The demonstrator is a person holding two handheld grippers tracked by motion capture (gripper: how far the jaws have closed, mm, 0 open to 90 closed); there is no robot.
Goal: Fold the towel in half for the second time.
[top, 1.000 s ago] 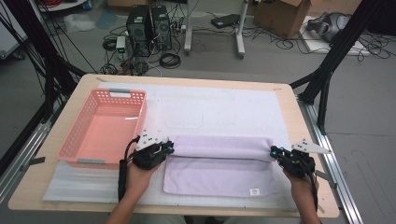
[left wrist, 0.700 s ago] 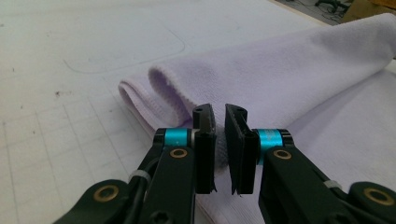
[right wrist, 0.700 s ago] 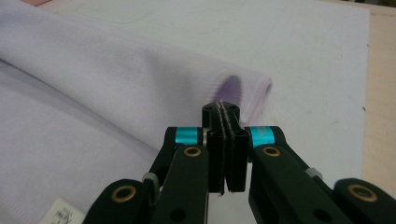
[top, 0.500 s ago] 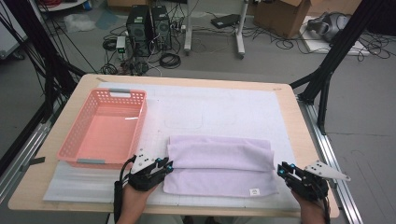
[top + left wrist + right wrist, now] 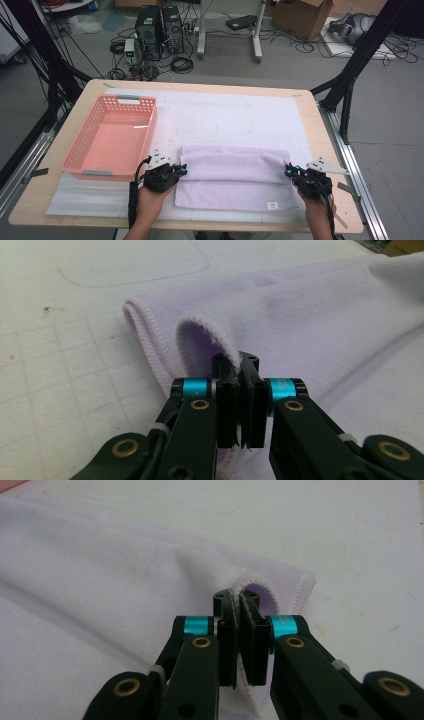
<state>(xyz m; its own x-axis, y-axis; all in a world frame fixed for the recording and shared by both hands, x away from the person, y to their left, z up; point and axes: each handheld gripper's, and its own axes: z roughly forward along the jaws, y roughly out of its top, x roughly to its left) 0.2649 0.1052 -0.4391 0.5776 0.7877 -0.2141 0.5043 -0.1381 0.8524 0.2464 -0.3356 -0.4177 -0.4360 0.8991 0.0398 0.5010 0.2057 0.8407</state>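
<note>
- Holding the lilac towel (image 5: 234, 177), lying half-folded at the table's (image 5: 310, 130) near edge, by both ends.
- Left gripper (image 5: 239, 371) pinches one hem loop; right gripper (image 5: 240, 605) clamps another.
- I judge both bites shallow: uneven pulling could slip a hem free.
- Dragging left risks snagging the pink basket (image 5: 112, 137).

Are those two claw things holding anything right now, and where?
Yes. The left gripper and right gripper each pinch the hem of the lilac towel, at its left and right ends.
</note>
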